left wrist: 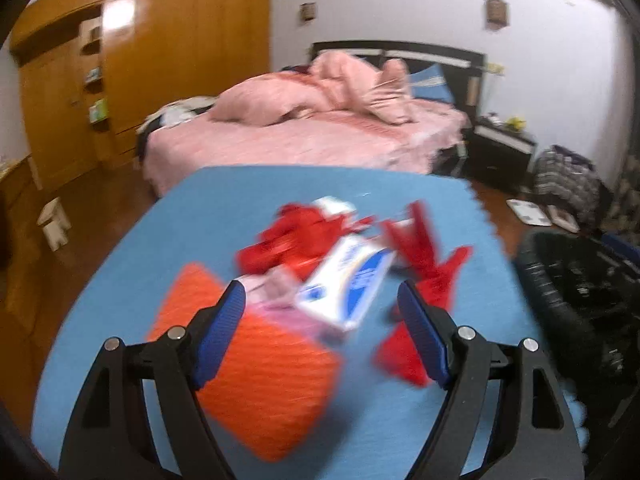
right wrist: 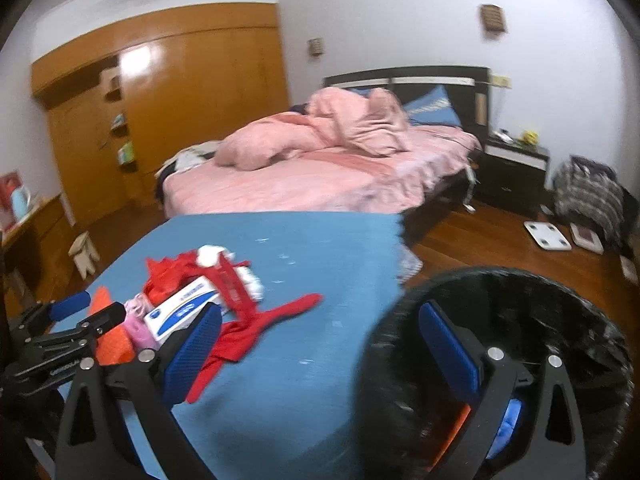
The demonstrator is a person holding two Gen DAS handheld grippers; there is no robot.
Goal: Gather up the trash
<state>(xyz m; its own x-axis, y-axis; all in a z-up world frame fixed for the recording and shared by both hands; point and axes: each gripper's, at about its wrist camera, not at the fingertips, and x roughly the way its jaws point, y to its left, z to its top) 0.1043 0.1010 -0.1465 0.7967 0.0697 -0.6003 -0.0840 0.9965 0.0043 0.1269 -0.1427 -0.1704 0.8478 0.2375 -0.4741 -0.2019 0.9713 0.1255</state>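
A pile of trash lies on the blue mat [left wrist: 192,208]: a white-and-blue box [left wrist: 352,280], an orange net [left wrist: 260,380], a pink wrapper [left wrist: 276,292] and red scraps [left wrist: 292,240]. My left gripper [left wrist: 320,296] hangs open just above the pile, and its pads press on nothing. The right wrist view shows the same box [right wrist: 184,308], a red strip [right wrist: 248,320] and the left gripper [right wrist: 96,308] at the far left. My right gripper [right wrist: 320,312] is wide open and empty, straddling the mat's edge and the black-lined bin [right wrist: 500,280]. The picture is blurred.
The bin [left wrist: 560,280] stands by the mat's right side, with orange and blue items [right wrist: 512,420] inside. Beyond are a pink bed [right wrist: 320,176], a wooden wardrobe [right wrist: 180,92], a small stool [right wrist: 84,256], a nightstand [right wrist: 516,168] and a white scale [right wrist: 548,236] on the floor.
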